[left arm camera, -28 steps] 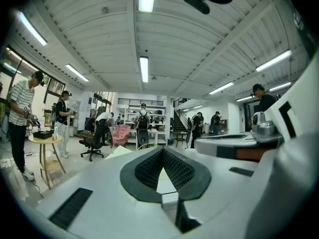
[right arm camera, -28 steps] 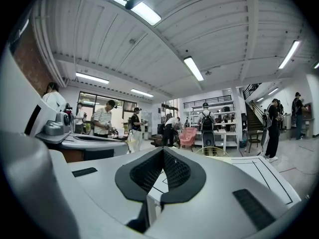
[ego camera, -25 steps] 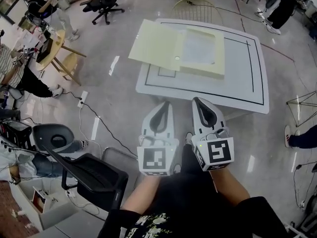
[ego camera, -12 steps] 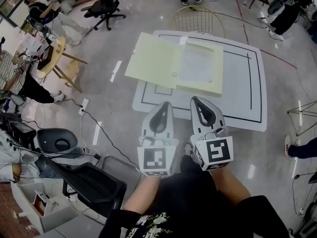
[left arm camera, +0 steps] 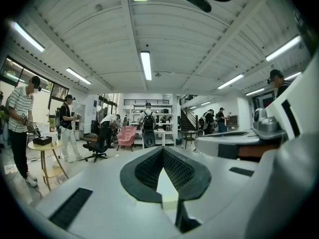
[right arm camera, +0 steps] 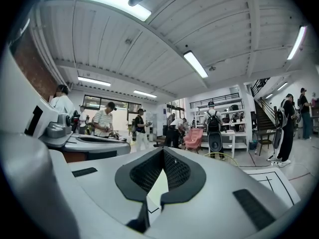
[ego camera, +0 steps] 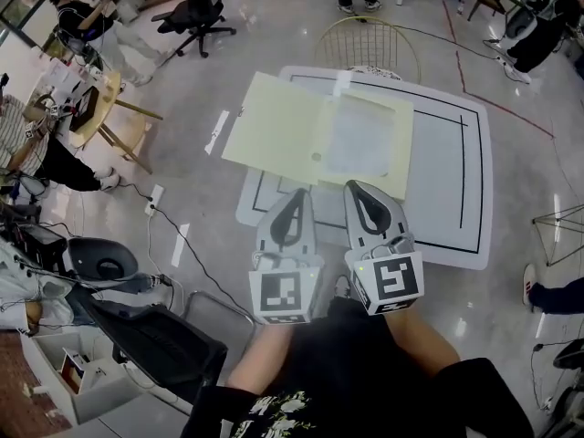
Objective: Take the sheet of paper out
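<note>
Since the earlier frame the desk [ego camera: 447, 172] and its open yellow folder [ego camera: 274, 126] have drawn closer to both claws. Left claw [ego camera: 295, 196] and right claw [ego camera: 355, 188]: jaws together, holding nothing. Sheet of paper [ego camera: 360, 135]: in the folder's right half, just ahead of the right claw, the nearer one; its long axis seemingly runs away from the claws.

The right hand-held gripper [ego camera: 359, 190] hides part of the folder [ego camera: 274, 130] edge.
</note>
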{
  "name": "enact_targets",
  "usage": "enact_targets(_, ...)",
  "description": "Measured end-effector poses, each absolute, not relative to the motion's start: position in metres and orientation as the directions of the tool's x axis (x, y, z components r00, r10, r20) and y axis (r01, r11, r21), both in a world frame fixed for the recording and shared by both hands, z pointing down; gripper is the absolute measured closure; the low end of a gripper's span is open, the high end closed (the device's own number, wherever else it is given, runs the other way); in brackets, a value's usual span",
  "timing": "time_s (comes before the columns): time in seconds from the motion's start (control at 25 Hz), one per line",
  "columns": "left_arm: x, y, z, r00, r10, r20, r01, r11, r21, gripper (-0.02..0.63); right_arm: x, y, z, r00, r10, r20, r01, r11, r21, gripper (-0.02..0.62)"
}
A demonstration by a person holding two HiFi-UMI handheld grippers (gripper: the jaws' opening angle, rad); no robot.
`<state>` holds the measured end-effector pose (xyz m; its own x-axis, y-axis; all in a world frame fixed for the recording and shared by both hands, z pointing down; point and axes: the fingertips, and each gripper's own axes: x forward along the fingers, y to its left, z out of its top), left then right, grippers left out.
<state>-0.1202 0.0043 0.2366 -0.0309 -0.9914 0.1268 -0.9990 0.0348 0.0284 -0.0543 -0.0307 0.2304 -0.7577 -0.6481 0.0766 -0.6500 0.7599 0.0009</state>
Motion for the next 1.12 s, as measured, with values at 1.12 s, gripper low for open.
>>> enact_targets(1.12, -0.167, -0.086, 0.285, -0.021, -0.973, 0.228, -0.999, 0.027, 0.024, 0.604, -0.079, -0.122, 0.281, -0.731, -0.657, 0.182, -0.676, 0.733, -0.070, 0.595)
